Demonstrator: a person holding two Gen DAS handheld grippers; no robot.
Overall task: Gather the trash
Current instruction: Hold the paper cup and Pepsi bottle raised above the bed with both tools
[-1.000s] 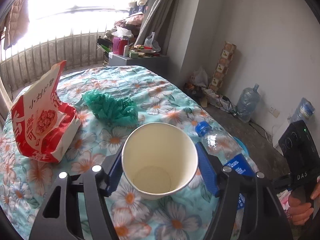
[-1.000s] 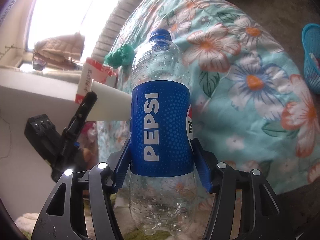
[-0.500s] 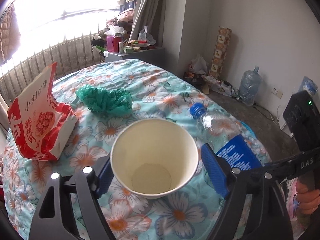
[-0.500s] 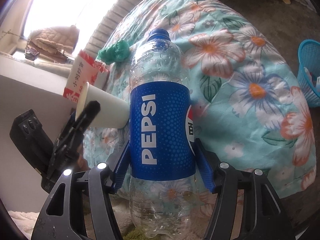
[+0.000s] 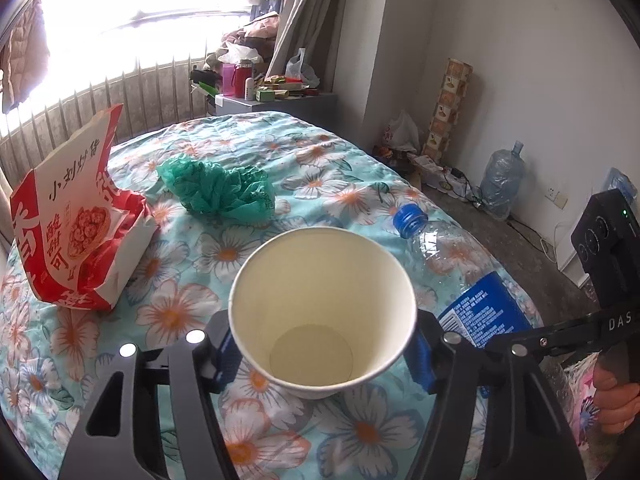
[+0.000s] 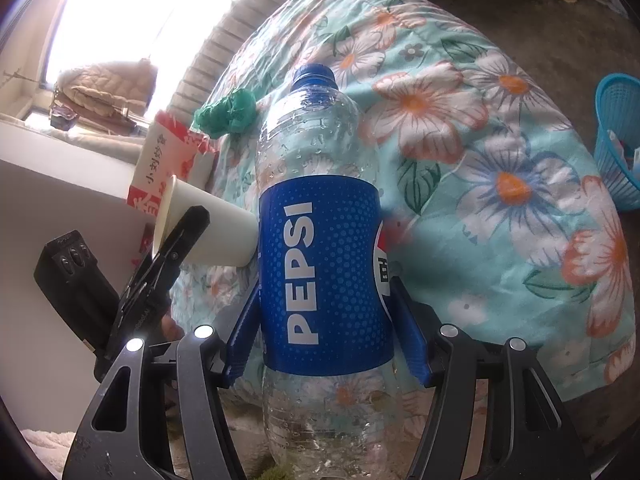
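Chg since half a sec ago: left claw (image 5: pixel 322 344) had slackened, with a gap showing at its right pad. Now closing again on paper cup (image 5: pixel 320 280), cup between the jaws, both blue pads against the cup wall. Reads as a re-grip, not a drop. Cup clenched and carried clear of the floral cloth (image 5: pixel 360 432).

Right claw (image 6: pixel 324 320) no chg: grasping Pepsi bottle (image 6: pixel 320 240) across the blue label, one pad per side. Same pose as a sec ago.

Meaning for task, as a judgement: two pcs of trash in hand, both ready to go to the blue basket (image 6: pixel 616 140), which sits off to the right of right claw, beyond the cloth edge. Not yet picked up: green crumpled bag (image 5: pixel 216 192) ahead-left of left claw, and red-white paper bag (image 5: pixel 76 216) further left.

Cup: long axis runs along left claw's own line. Open mouth faces back toward claw body, base points fwd and away. From right wrist view, lies about level, rim toward left claw, base next to bottle label; touching or not, can't tell.

Bottle: long axis along right claw's line, blue cap fwd of the fingertips, base back below claw body. Empty, droplets inside.
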